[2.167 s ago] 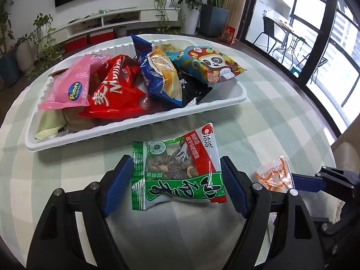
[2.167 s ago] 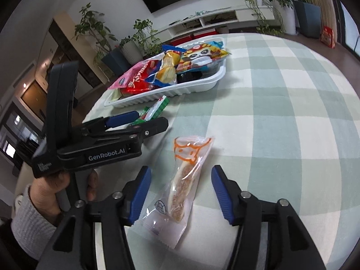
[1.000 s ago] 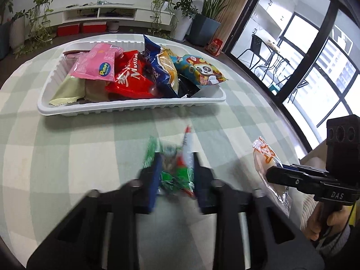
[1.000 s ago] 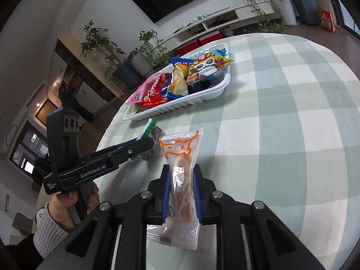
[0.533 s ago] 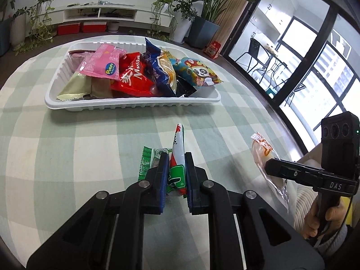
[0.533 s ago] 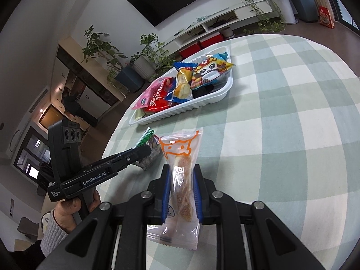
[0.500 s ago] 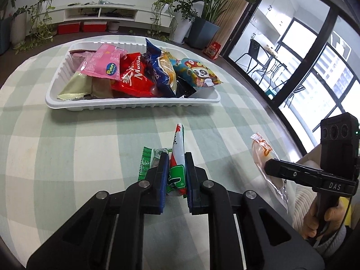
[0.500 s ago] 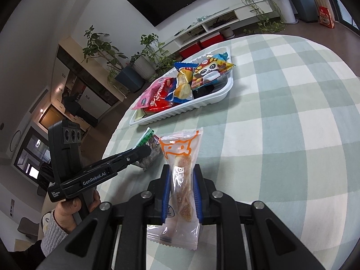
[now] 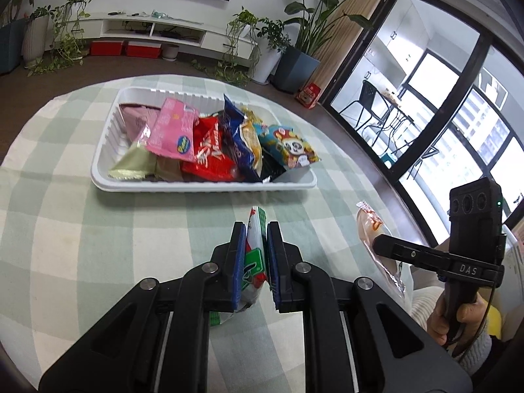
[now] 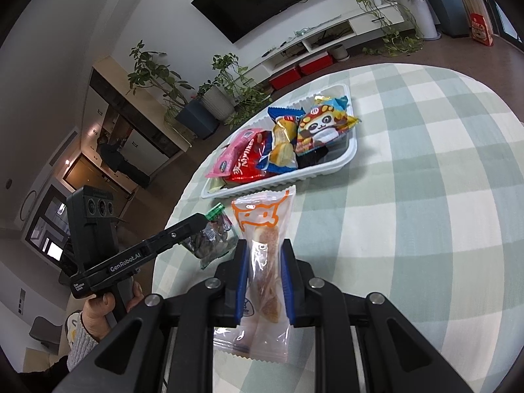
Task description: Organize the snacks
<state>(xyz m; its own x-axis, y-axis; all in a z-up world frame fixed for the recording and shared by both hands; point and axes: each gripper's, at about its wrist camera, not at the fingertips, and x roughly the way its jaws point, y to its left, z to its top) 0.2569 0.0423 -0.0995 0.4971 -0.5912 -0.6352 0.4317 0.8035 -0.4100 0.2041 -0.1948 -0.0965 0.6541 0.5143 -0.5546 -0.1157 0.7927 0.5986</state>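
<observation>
My left gripper (image 9: 255, 229) is shut on a green and red nut packet (image 9: 254, 255), held edge-on above the checked tablecloth; the packet also shows in the right wrist view (image 10: 216, 239). My right gripper (image 10: 263, 245) is shut on a clear packet with an orange cartoon print (image 10: 265, 235), lifted off the table; it shows in the left wrist view (image 9: 373, 239) too. A white tray (image 9: 203, 187) full of snack bags lies ahead of both grippers, also in the right wrist view (image 10: 330, 168).
The tray holds a pink bag (image 9: 172, 131), a red bag (image 9: 209, 150), a blue bag (image 9: 237, 137) and a panda bag (image 9: 290, 145). The round table's edge curves close on the right (image 9: 386, 177). Potted plants and a TV shelf stand beyond.
Both grippers closed on their packets and lifted them off the table. Since half a second ago both have risen a little and moved closer to the tray.
</observation>
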